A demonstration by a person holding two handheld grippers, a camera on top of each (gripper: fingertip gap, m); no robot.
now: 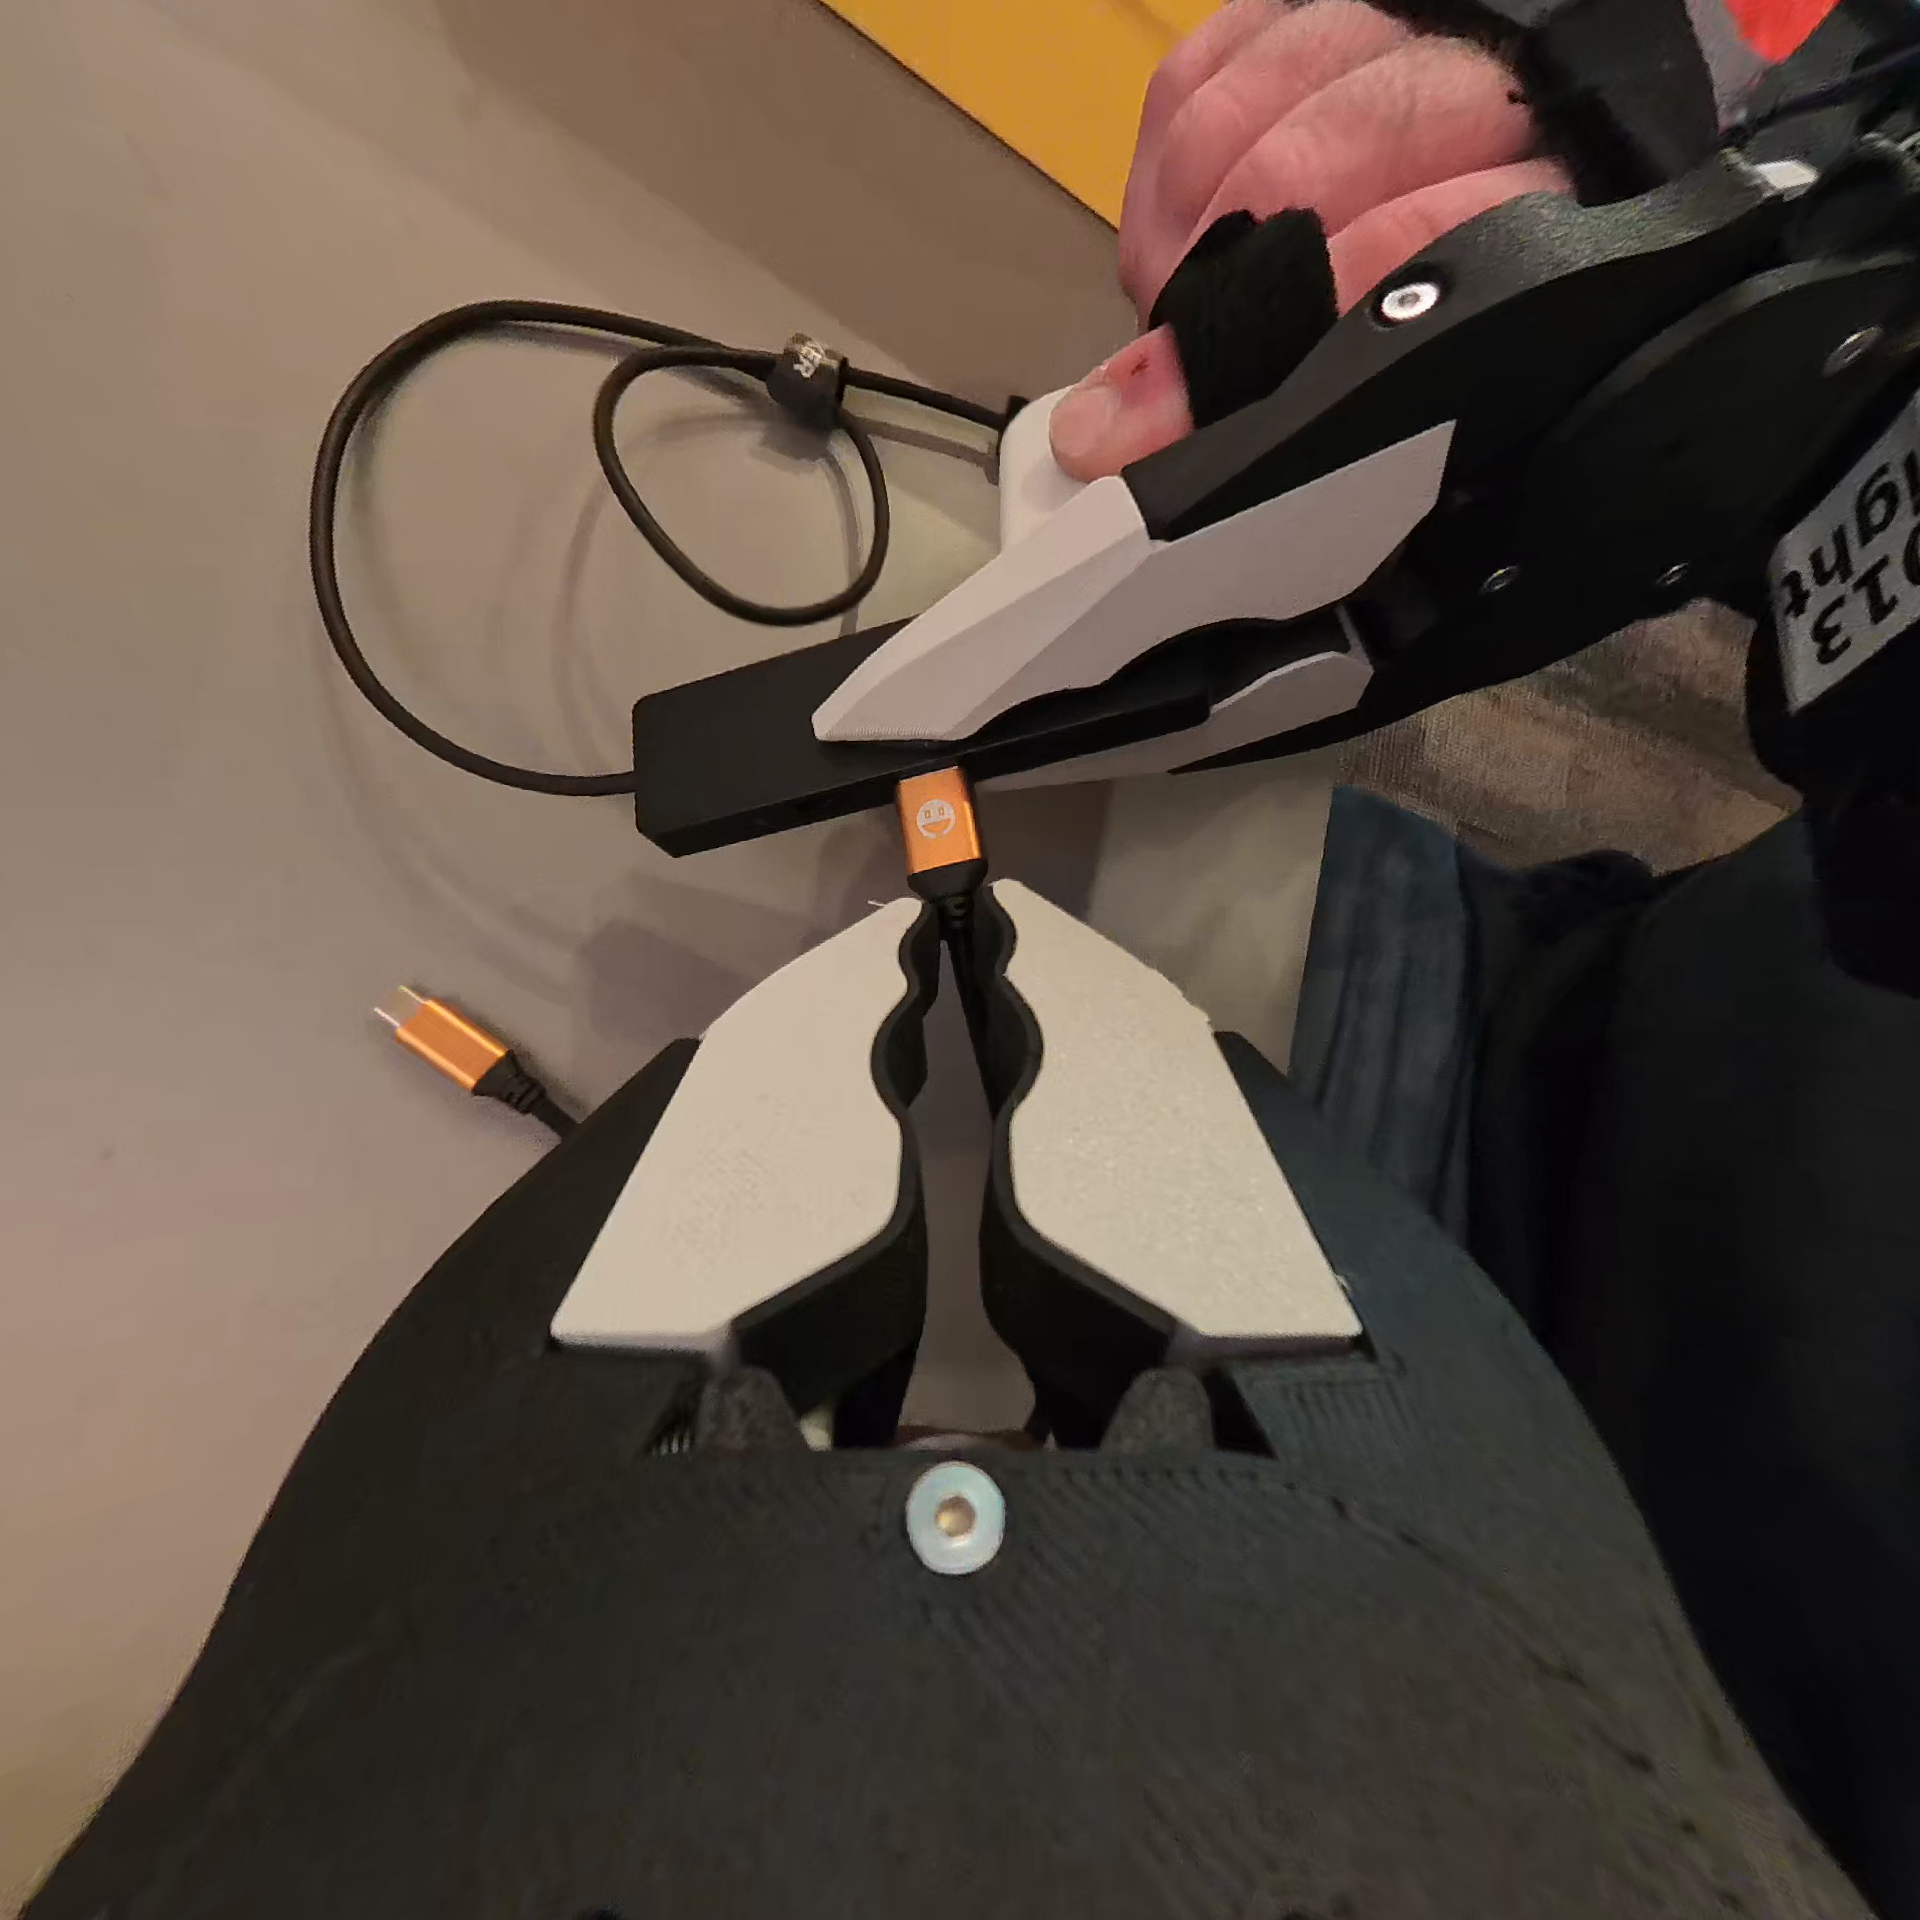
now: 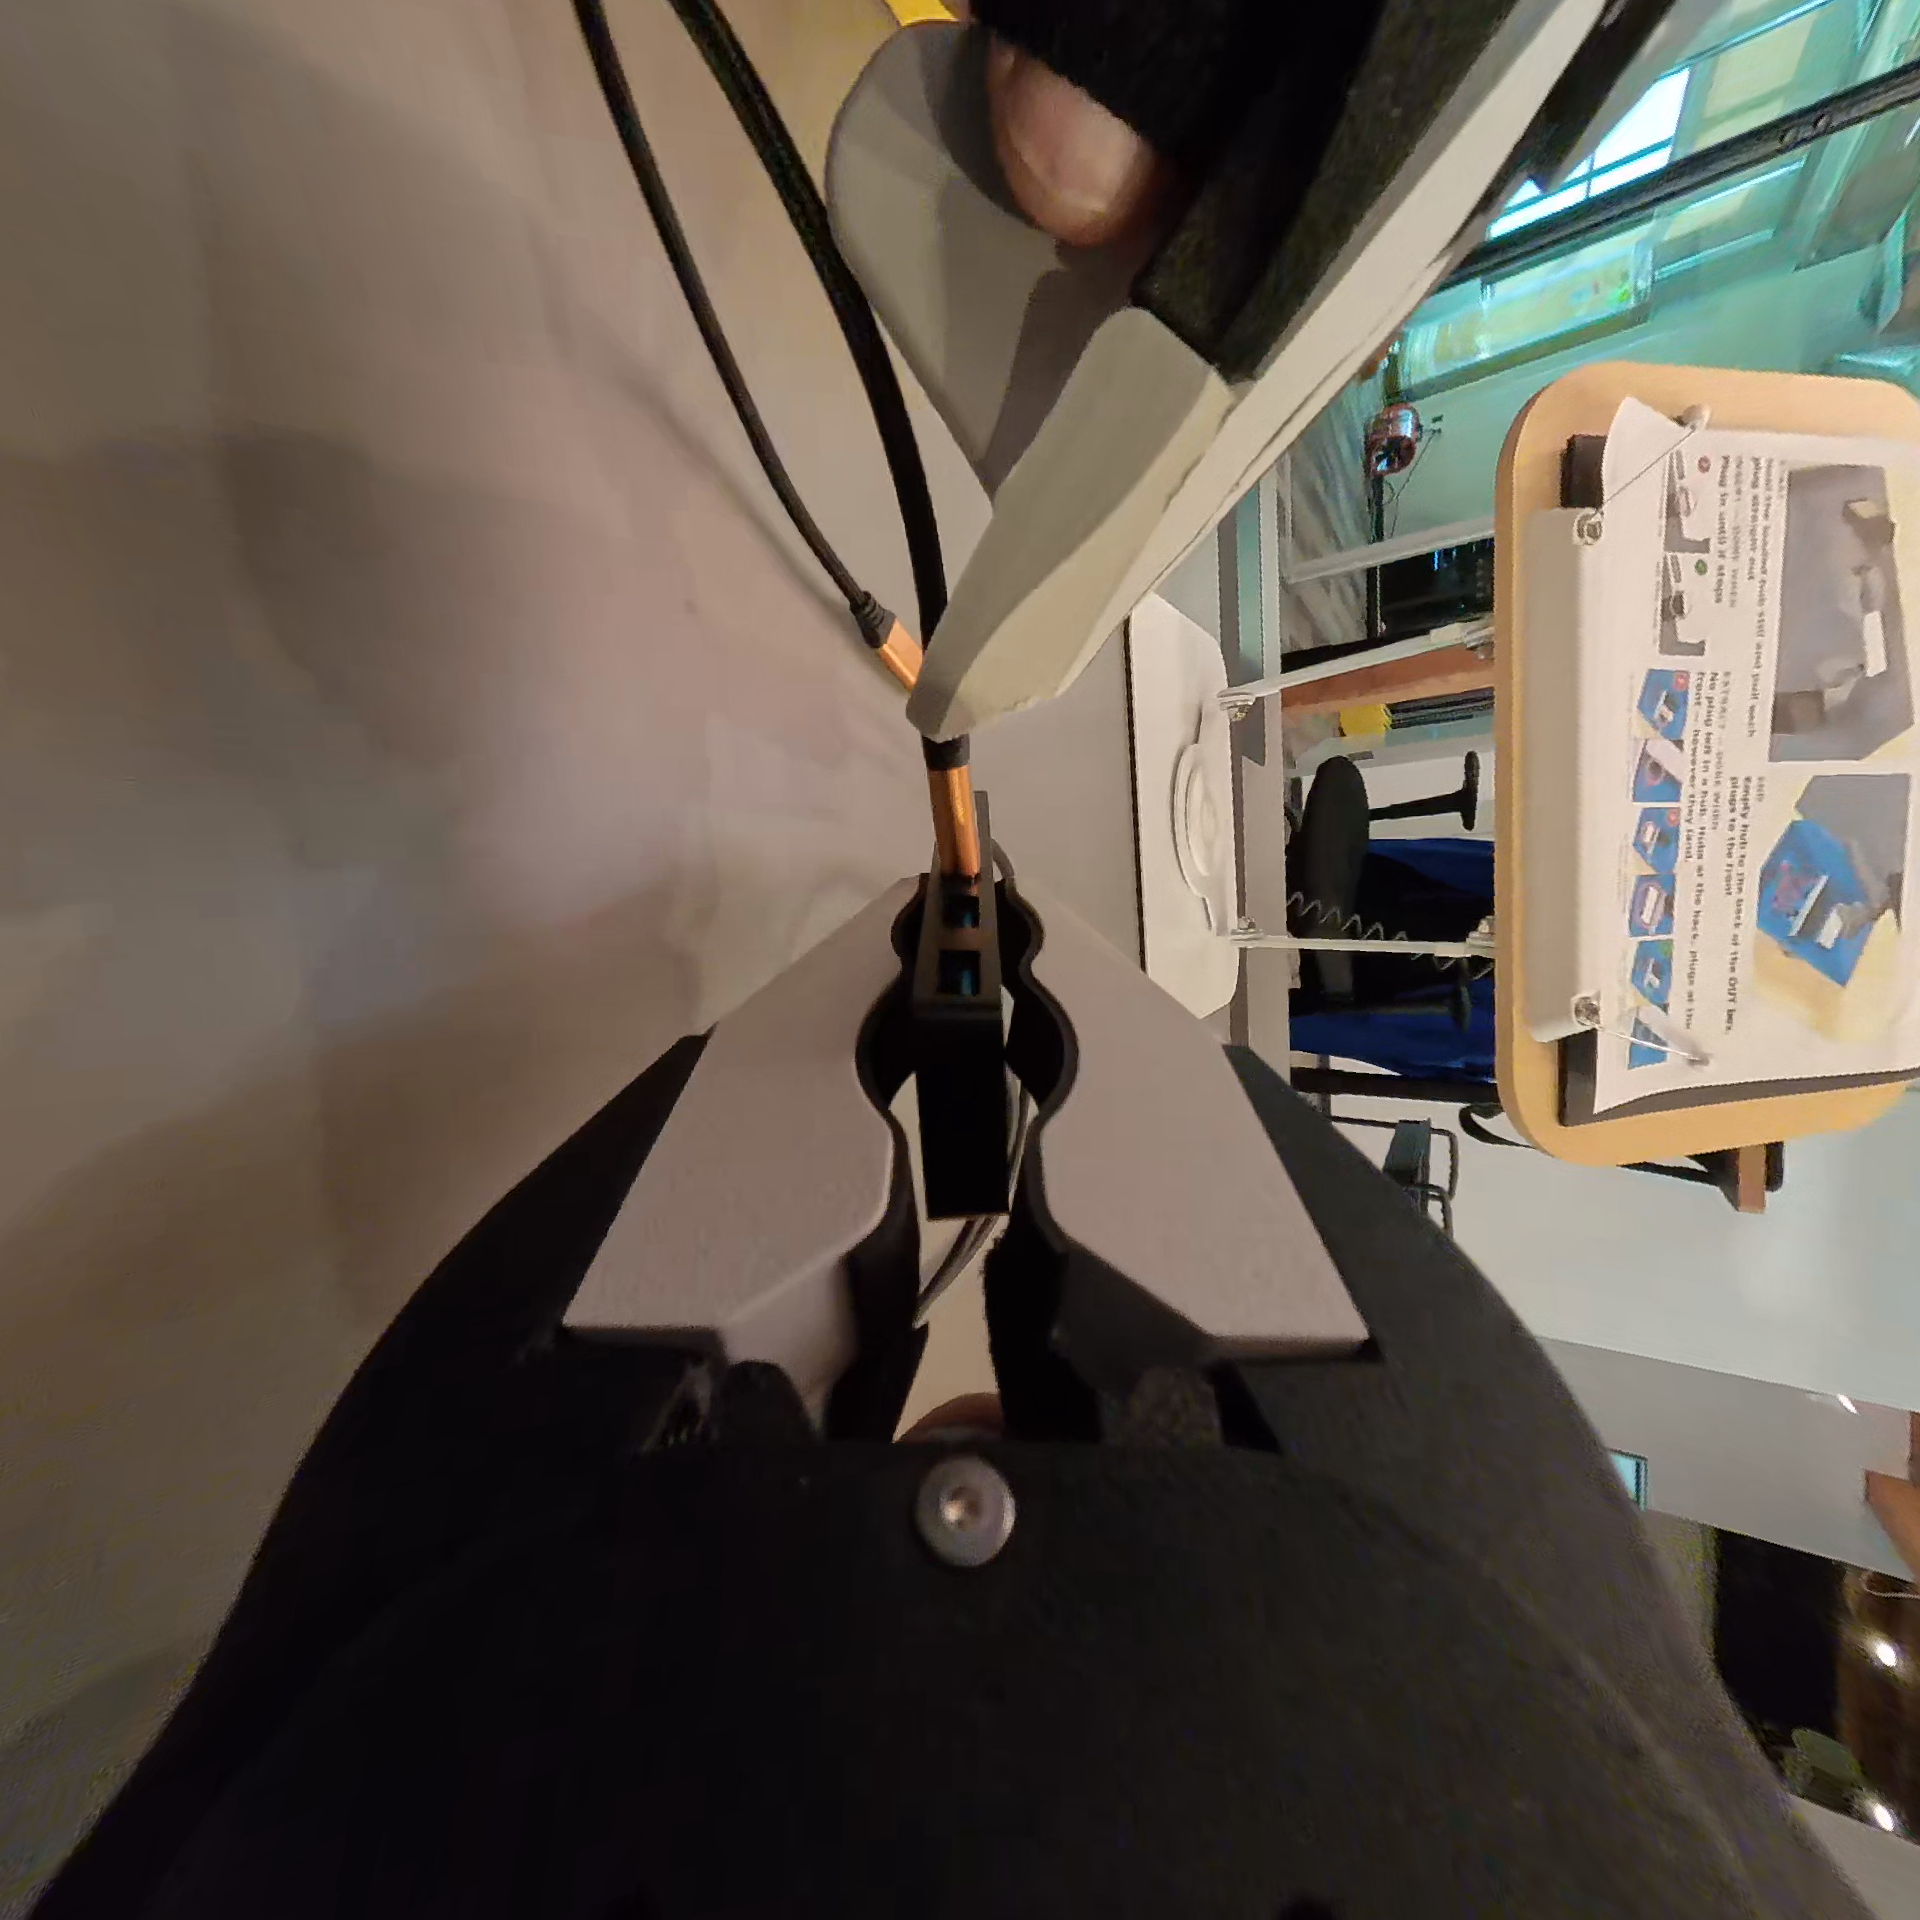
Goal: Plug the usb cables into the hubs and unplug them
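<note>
Left wrist view shows two grippers, one hub and two orange plugs. The hub (image 1: pixel 748 743) is a flat, slim black bar, held clear above the grey tabletop (image 1: pixel 208 727); its own black cable (image 1: pixel 343 582) leaves its far end and loops on the table beyond it, bound by a dark strap (image 1: pixel 808 366). The right gripper (image 1: pixel 914 727) comes in from the right side of the hub and is clamped across its flat faces, a person's hand (image 1: pixel 1278 187) working it. One orange plug (image 1: pixel 935 826) (metal shell, black braided cord) sits in the hub's near edge. Just below that plug the left gripper (image 1: pixel 961 914) is closed on the cord, its fingertips pinching right behind the shell. The second orange plug (image 1: pixel 447 1039) lies loose on the table, below and left of the hub, well apart from it.

In the right wrist view the hub (image 2: pixel 961 1070) is seen end-on between the grey fingers, showing two blue-lined ports on its narrow edge; the right gripper (image 2: pixel 961 894) grips it. The plugged orange shell (image 2: pixel 954 821) rises from the hub's far end, with the left gripper's tip (image 2: pixel 997 665) just above it. A wooden board with a clipped paper sheet (image 2: pixel 1714 769) stands well to the right of the hub.
</note>
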